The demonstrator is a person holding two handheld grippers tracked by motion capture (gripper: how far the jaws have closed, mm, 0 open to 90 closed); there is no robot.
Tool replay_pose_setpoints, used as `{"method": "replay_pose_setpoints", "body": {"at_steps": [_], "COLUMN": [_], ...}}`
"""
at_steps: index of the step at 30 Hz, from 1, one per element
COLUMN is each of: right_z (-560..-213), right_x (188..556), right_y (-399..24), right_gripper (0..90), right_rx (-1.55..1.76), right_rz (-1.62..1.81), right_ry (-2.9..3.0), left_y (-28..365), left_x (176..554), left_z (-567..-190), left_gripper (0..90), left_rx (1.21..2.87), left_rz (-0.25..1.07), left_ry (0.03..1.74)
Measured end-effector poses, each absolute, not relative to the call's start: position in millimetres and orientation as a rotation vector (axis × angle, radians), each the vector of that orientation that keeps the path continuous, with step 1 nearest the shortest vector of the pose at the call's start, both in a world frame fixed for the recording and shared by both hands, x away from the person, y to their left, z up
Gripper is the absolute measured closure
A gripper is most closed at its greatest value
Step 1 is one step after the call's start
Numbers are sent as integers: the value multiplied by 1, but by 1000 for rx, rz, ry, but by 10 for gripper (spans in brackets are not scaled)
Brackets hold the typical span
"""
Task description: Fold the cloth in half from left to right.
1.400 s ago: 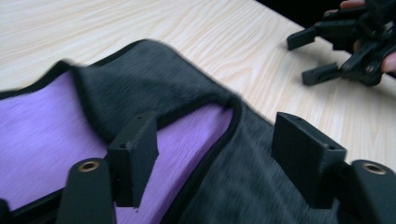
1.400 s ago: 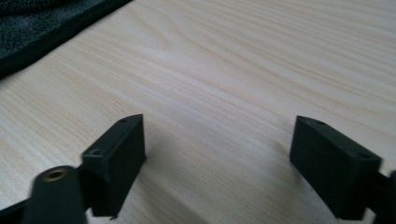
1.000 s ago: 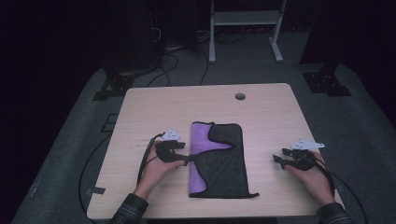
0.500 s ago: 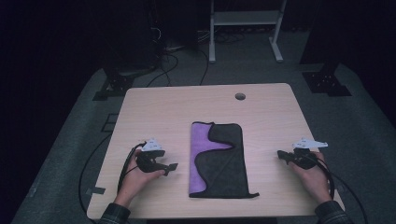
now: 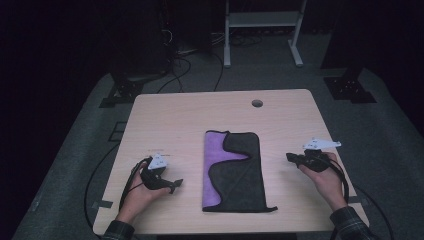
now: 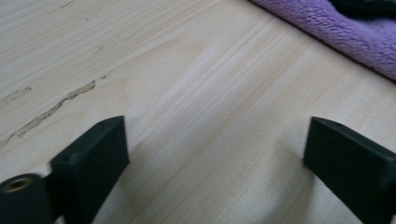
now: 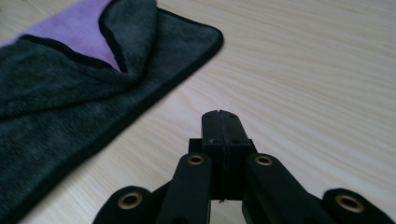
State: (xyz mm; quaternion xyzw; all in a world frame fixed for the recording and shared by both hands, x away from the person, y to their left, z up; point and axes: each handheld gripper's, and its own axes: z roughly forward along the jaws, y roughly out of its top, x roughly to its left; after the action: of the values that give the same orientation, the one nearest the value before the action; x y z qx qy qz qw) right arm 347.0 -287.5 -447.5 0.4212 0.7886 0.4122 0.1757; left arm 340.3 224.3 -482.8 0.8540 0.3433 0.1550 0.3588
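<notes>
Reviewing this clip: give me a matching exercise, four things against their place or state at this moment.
1. left gripper
2. right gripper
3. cloth
4. table hole

a. folded, purple and black, mid-table
b. fingers apart, nothing between them
c. near the far edge
d. fingers pressed together, empty

Pairs: 1-b, 2-d, 3-a, 4-c

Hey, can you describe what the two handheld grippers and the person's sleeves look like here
Both the left gripper and the right gripper are black, each topped by a pale grey three-cornered plate with a black cable trailing back. Up close, the jaws are blocky black pads on linkages with brass-coloured pivot rings. The sleeves are dark plaid.
</notes>
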Motion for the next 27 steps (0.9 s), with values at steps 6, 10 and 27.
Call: {"method": "replay_pose_setpoints", "body": {"at_steps": [6,10,27], "right_z": [-439,-431,-417], "right_x": [354,365,398], "right_y": [-276,-260,-202], "right_gripper": [878,824,624], "right_rx": [1164,1122,999], "right_rz": [1207,1242,1303], "right_ry": [2242,2257,2337], "left_y": [224,223,223], "left_x": [341,341,341], "left_z": [-483,-484,-484], "left_gripper": [6,0,0], "left_rx": [2214,2211,2204], "left_rz": [393,392,393], "left_ry": [884,883,884]}}
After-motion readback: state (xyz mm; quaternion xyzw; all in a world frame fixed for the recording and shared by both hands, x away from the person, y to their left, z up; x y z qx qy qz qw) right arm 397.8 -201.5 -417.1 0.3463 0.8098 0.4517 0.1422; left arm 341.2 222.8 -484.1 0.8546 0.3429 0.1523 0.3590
